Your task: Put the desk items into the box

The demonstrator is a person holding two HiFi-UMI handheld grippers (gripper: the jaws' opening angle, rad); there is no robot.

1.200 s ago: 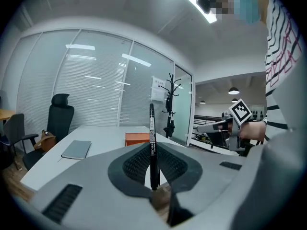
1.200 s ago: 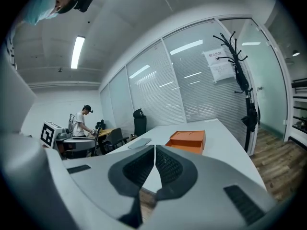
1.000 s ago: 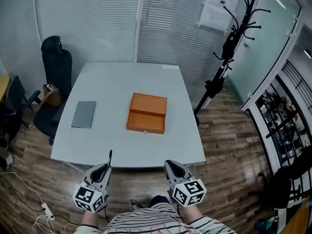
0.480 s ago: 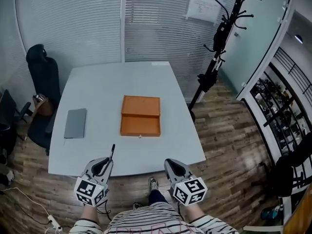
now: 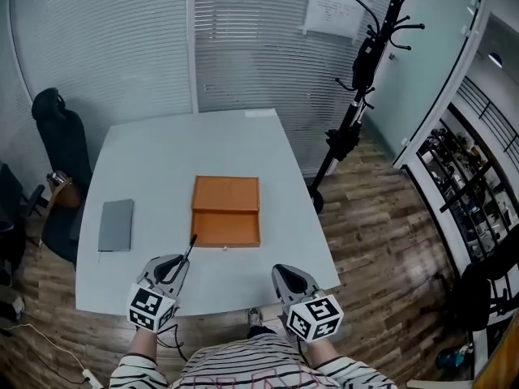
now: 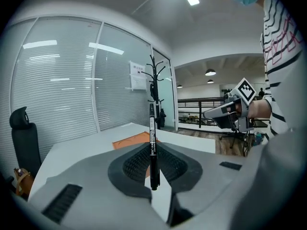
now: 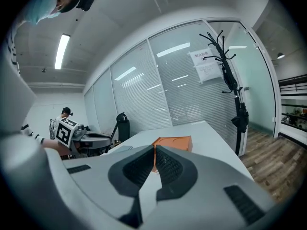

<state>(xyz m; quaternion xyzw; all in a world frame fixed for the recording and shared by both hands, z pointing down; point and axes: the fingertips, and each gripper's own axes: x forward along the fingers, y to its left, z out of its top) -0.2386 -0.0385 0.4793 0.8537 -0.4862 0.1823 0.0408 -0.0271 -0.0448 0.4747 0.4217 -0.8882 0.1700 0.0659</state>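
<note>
An orange box (image 5: pixel 226 211) lies open on the pale table (image 5: pixel 162 152), its lid folded back. A grey notebook (image 5: pixel 116 224) rests to its left. My left gripper (image 5: pixel 180 264) hovers over the table's near edge, shut on a black pen (image 5: pixel 188 250) that sticks out toward the box. In the left gripper view the pen (image 6: pixel 152 143) stands upright between the pads of that gripper (image 6: pixel 152 162), with the box (image 6: pixel 132 139) behind it. My right gripper (image 5: pixel 280 272) is at the near edge too, shut and empty; its view shows the closed gripper (image 7: pixel 154 159) before the box (image 7: pixel 173 142).
A black office chair (image 5: pixel 57 128) stands at the table's left side. A black coat stand (image 5: pixel 357 96) rises to the right of the table. Glass walls with blinds run behind, and wooden floor (image 5: pixel 381 241) spreads to the right.
The table has come nearer in the head view and both grippers now reach over its front edge. The pen stays held in the left gripper.
</note>
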